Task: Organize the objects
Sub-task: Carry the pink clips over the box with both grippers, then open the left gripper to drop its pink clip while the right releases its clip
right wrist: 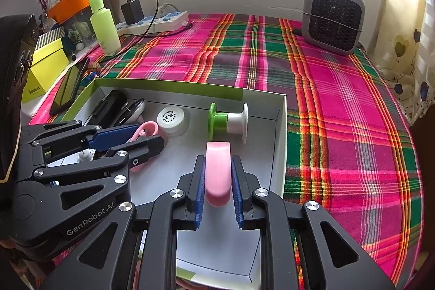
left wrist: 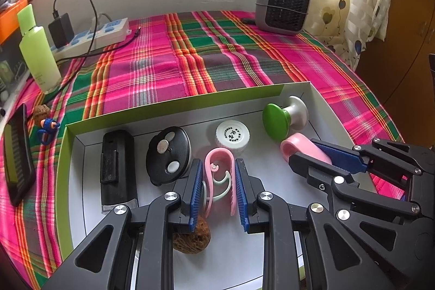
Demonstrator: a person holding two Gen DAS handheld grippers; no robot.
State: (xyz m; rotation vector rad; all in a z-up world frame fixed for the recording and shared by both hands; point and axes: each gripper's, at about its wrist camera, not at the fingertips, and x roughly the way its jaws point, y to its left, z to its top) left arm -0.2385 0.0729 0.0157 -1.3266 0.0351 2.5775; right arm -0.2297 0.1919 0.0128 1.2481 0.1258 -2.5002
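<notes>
A shallow white box with a green rim (left wrist: 174, 102) lies on the plaid cloth and holds several objects. My left gripper (left wrist: 218, 181) is shut on a pink hook-shaped clip (left wrist: 220, 167) inside the box, over a brown walnut (left wrist: 193, 238). My right gripper (right wrist: 217, 175) is shut on a pink rounded clip (right wrist: 218, 170) inside the box near its right wall (right wrist: 281, 137); it also shows in the left wrist view (left wrist: 299, 148). Also in the box are a black case (left wrist: 117, 165), a round black lid (left wrist: 168, 154), a white cap (left wrist: 232, 136) and a green and white spool (left wrist: 282, 118).
On the plaid cloth (left wrist: 190, 59) stand a green bottle (left wrist: 38, 50), a power strip with charger (left wrist: 92, 34) and a grey fan heater (left wrist: 282, 4). A phone (left wrist: 17, 154), a walnut and a blue toy (left wrist: 47, 127) lie left of the box. A yellow box (right wrist: 46, 67) stands at far left.
</notes>
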